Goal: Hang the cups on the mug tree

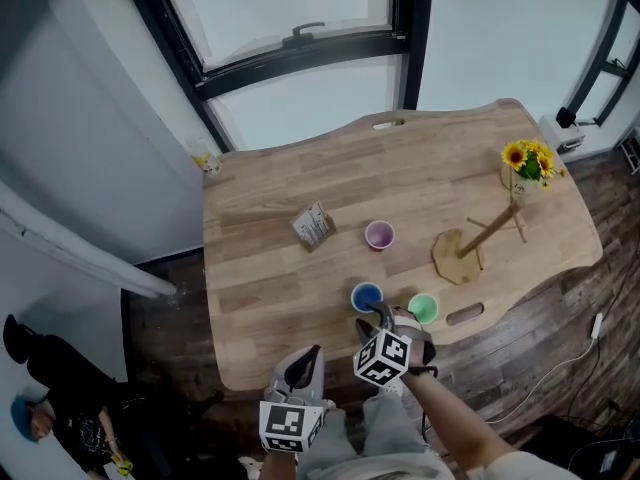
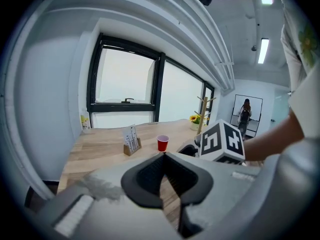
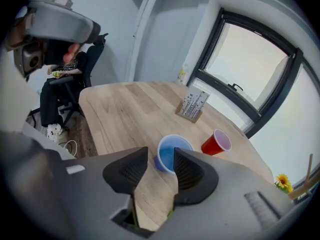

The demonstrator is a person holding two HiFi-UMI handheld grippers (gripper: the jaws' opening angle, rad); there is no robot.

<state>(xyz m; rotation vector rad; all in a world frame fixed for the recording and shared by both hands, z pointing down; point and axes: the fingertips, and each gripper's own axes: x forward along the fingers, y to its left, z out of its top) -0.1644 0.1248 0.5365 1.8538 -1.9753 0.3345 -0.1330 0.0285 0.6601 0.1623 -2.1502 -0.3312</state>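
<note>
Sunflowers (image 1: 528, 158) in vase (image 1: 511, 181); blue cup (image 1: 367, 296) upright

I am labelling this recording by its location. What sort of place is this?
Probably an office or lab room rather than a home kitchen: a large wooden table stands by a dark-framed window, and a person sits in an office chair nearby.

We see soft daylight from the window (image 1: 290, 8) lighting the table (image 1: 260, 268) evenly, with faint shadows. Both gripper views bend strongly and darken at their edges.
</note>
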